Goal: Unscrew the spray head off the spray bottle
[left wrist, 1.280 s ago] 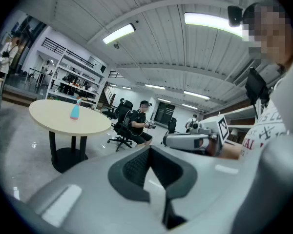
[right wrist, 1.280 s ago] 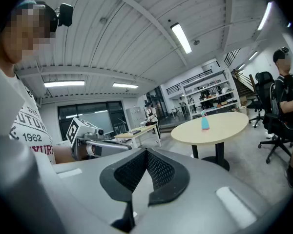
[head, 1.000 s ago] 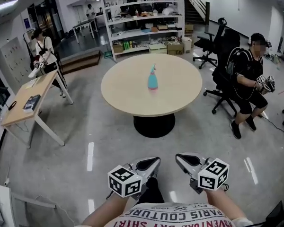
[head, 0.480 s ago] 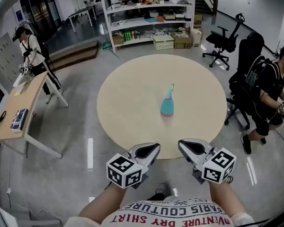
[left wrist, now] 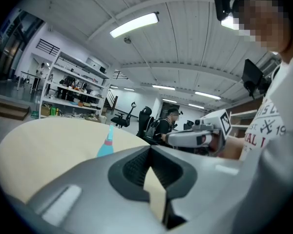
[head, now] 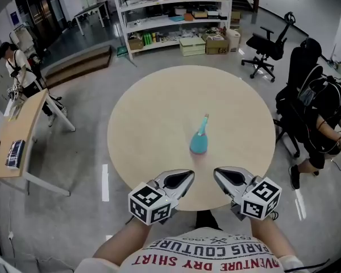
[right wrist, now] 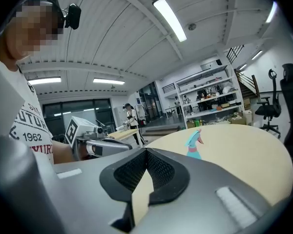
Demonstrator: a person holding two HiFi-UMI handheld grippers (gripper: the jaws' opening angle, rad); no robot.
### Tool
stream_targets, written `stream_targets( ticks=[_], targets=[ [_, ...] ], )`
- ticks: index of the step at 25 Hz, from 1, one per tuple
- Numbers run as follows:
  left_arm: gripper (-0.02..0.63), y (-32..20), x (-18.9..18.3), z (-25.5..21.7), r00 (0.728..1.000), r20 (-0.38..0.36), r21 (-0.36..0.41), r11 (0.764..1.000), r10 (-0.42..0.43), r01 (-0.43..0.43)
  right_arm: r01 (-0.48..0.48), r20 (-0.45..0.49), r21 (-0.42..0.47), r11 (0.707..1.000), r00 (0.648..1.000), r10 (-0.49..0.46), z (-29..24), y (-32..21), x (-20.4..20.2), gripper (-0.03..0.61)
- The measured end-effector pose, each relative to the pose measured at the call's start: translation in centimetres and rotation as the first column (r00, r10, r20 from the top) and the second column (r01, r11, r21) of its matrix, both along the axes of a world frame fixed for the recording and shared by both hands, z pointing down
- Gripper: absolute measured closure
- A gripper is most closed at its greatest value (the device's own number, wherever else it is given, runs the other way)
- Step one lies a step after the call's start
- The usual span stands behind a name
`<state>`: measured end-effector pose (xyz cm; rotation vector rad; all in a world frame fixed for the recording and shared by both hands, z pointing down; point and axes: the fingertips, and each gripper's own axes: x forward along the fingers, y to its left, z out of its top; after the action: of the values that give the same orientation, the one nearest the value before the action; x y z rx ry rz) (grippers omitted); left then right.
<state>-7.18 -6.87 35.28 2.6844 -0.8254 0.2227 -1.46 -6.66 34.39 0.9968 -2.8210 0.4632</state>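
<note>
A teal spray bottle (head: 199, 141) with a light blue spray head stands upright near the middle of the round beige table (head: 153, 112). Both grippers hover side by side over the table's near edge, well short of the bottle. The left gripper (head: 186, 176) is shut with nothing in it, and so is the right gripper (head: 217, 174). In the left gripper view the bottle (left wrist: 106, 145) stands beyond the closed jaws, slightly left. In the right gripper view the bottle (right wrist: 193, 145) stands ahead, slightly right.
A seated person (head: 324, 112) and black office chairs (head: 273, 41) are to the right of the table. White shelves (head: 170, 16) with boxes line the back. At the left stands a wooden desk (head: 14, 135) with a person (head: 17, 67) behind it.
The view has closed in on the round table, so the bottle is much nearer. Both grippers, earlier over bare floor, now reach the table's near edge and stay shut.
</note>
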Motion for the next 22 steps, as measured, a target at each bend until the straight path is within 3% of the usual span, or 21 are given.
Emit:
stream_targets(
  ticks=[8, 12, 14, 17, 20, 22],
  targets=[
    [0.612, -5.3, 0.8, 1.7, 0.999, 0.031, 0.016, 1.000, -0.006, 0.005, -0.021, 0.005, -0.024, 0.999, 1.000, 0.021, 1.7, -6.0, 1.3, 0.577],
    [0.612, -8.4, 1.5, 4.5, 0.990, 0.143, 0.050, 0.999, -0.017, 0.010, -0.029, 0.004, -0.029, 0.999, 1.000, 0.029, 2.9, -8.0, 2.0, 0.577],
    [0.611, -10.0, 1.9, 6.0, 0.986, 0.164, 0.027, 1.000, -0.005, 0.001, -0.033, 0.019, -0.030, 0.999, 0.999, 0.034, 3.1, -8.9, 2.4, 0.577],
    [0.454, -12.6, 2.5, 7.8, 0.984, 0.177, -0.007, 1.000, -0.010, 0.011, -0.039, 0.012, -0.034, 0.999, 0.999, 0.040, 3.3, -10.4, 2.9, 0.577],
    [0.306, -15.3, 2.6, 10.1, 0.971, 0.236, 0.011, 0.999, -0.047, 0.045, -0.047, -0.012, -0.031, 0.998, 0.999, 0.046, 3.7, -11.6, 3.0, 0.577],
    [0.279, -16.8, 3.1, 11.8, 0.965, 0.254, 0.017, 0.998, -0.060, 0.057, -0.051, -0.024, -0.031, 0.998, 0.998, 0.051, 4.1, -12.3, 3.1, 0.577]
  ],
)
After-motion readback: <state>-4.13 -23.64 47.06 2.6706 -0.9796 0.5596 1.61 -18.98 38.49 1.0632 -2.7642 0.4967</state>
